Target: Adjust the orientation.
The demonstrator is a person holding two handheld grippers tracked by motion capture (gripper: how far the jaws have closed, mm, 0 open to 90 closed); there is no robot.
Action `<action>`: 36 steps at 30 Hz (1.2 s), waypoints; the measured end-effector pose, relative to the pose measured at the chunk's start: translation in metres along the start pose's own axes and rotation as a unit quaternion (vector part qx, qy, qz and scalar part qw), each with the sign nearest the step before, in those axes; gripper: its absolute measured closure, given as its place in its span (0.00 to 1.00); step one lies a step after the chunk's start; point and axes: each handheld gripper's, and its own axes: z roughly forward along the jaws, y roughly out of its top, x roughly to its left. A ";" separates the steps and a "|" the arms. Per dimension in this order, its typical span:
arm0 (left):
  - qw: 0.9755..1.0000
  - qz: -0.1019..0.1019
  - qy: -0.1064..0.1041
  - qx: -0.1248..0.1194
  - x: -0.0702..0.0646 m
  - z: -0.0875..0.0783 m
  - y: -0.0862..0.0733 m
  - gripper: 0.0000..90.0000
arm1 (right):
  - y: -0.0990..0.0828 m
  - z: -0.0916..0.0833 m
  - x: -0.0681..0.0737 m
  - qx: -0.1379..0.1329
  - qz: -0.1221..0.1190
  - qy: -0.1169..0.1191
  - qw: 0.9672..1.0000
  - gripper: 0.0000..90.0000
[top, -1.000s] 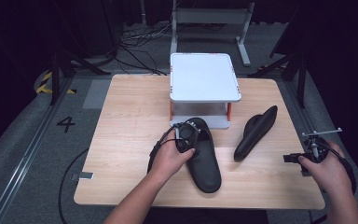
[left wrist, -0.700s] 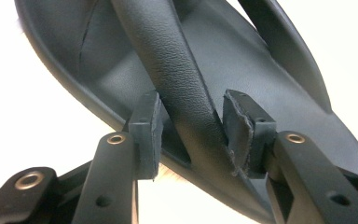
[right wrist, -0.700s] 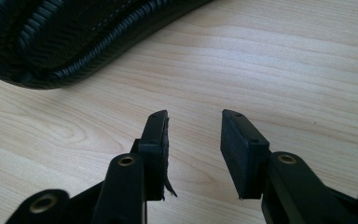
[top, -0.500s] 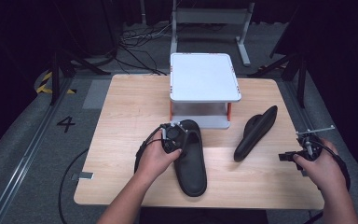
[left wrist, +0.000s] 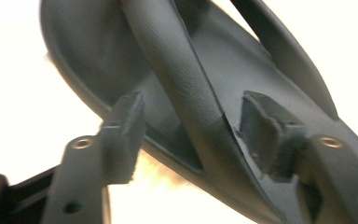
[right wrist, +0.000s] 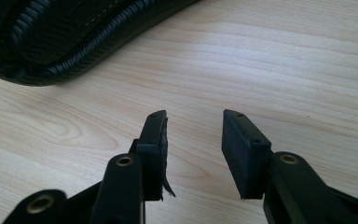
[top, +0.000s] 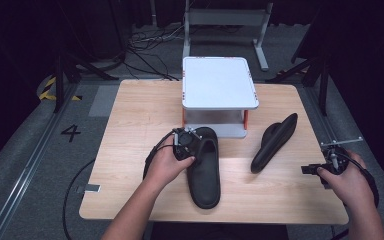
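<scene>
Slipper (top: 204, 172) has swung straight, its strap between left hand-held gripper (top: 184, 141) jaws.

2 black slippers (top: 205, 172) (top: 274, 142), 1 white stand (top: 219, 82), 1 table (top: 130, 120), 2 grippers: left (top: 194, 136), right (top: 307, 170).

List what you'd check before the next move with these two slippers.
1. Left gripper on the strap: its jaws have just been opening and the strap sits loose between them. Not ok for lifting.
2. Slipper flat, sole down on the table: ok.
3. Second slipper settled: it stands on its edge, right of the stand. Not ok.
4. Right gripper open, nothing between its jaws: ok.
5. Stand top free: ok.
</scene>
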 end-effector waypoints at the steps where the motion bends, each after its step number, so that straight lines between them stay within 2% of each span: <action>1: 1.000 0.000 -0.002 -0.008 0.001 -0.002 0.000 0.43 | 0.000 0.000 0.000 -0.002 -0.002 0.000 1.000 0.68; 3: 1.000 0.001 0.006 -0.011 0.003 -0.012 -0.001 0.41 | -0.001 0.001 0.001 -0.004 -0.008 -0.001 1.000 0.66; 5: 1.000 0.006 0.028 -0.013 0.005 -0.021 -0.003 0.39 | -0.002 0.003 0.002 -0.010 -0.018 -0.002 1.000 0.63; 6: 1.000 0.006 0.028 -0.013 0.005 -0.021 -0.003 0.38 | -0.003 0.003 0.002 -0.011 -0.025 -0.002 1.000 0.63; 9: 0.998 0.031 0.048 0.003 0.014 -0.037 -0.008 0.36 | -0.003 0.000 0.004 -0.023 -0.030 -0.006 0.999 0.62; 11: 0.998 0.029 0.051 0.005 0.018 -0.041 -0.011 0.35 | -0.002 0.000 0.005 -0.027 -0.031 -0.008 0.999 0.62; 15: 0.996 0.028 0.077 0.020 0.032 -0.056 -0.024 0.33 | 0.000 0.004 0.008 -0.026 -0.038 -0.007 0.999 0.62; 18: 0.996 0.025 0.077 0.025 0.038 -0.062 -0.030 0.33 | 0.002 0.005 0.011 -0.030 -0.043 -0.007 0.999 0.61; 23: 0.994 -0.008 0.097 0.044 0.055 -0.076 -0.049 0.32 | 0.011 0.007 0.018 -0.039 -0.056 -0.002 0.998 0.60; 24: 0.994 -0.008 0.097 0.044 0.055 -0.076 -0.049 0.31 | 0.011 0.007 0.018 -0.039 -0.056 -0.002 0.998 0.60; 25: 0.994 -0.024 0.100 0.049 0.060 -0.079 -0.056 0.31 | 0.016 0.008 0.021 -0.044 -0.062 0.003 0.997 0.60; 26: 0.994 -0.024 0.100 0.049 0.060 -0.079 -0.056 0.31 | 0.016 0.008 0.021 -0.044 -0.062 0.003 0.997 0.60; 27: 0.993 -0.036 0.101 0.049 0.065 -0.081 -0.062 0.31 | 0.022 0.008 0.024 -0.044 -0.065 0.008 0.997 0.61; 32: 0.992 -0.054 0.099 0.051 0.073 -0.085 -0.075 0.31 | 0.040 0.007 0.035 -0.050 -0.074 0.022 0.996 0.62; 36: 0.991 -0.061 0.101 0.062 0.079 -0.084 -0.083 0.31 | 0.052 0.006 0.041 -0.051 -0.084 0.018 0.995 0.63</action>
